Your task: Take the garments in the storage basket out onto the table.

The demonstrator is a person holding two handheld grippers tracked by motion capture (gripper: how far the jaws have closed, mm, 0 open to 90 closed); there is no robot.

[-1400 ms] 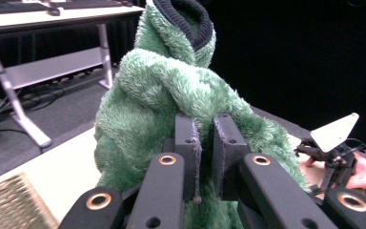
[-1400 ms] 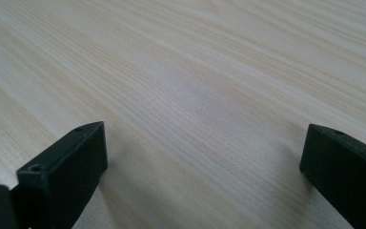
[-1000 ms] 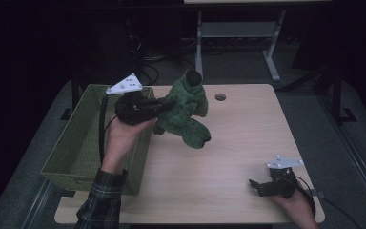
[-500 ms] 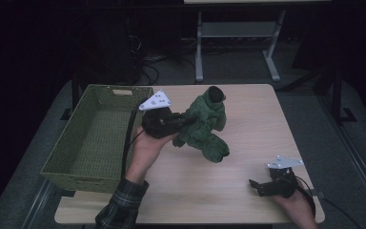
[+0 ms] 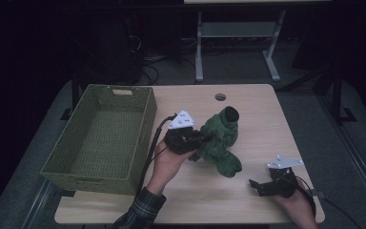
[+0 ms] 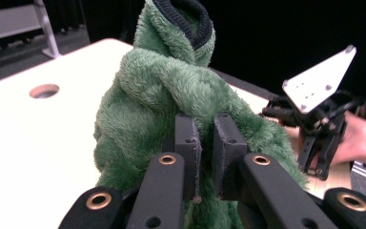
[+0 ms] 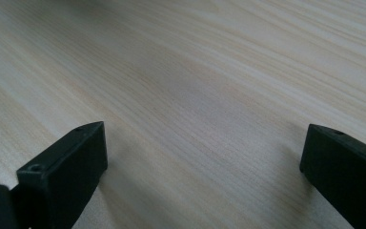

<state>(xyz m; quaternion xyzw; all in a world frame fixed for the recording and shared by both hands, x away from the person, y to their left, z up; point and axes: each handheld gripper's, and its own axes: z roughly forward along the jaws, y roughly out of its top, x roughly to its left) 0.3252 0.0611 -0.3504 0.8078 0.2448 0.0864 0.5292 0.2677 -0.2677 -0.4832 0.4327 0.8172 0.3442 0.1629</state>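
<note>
On the desk [image 5: 262, 119], right of the wicker basket [image 5: 100, 138], the left tongs [image 6: 206, 143] pinch a fold of the green fleece garment [image 5: 219, 140]. The right tongs [image 5: 257, 187] sit spread wide, well apart from it near the desk's front corner

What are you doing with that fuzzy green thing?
A person holds tongs in each hand at a wooden table. The left tongs are pinched shut on a fuzzy green sock with a dark cuff, which sits bunched on the table, right of the green basket. No items can be seen in the basket. The right tongs rest open on the table near the front edge, holding nothing.
</note>
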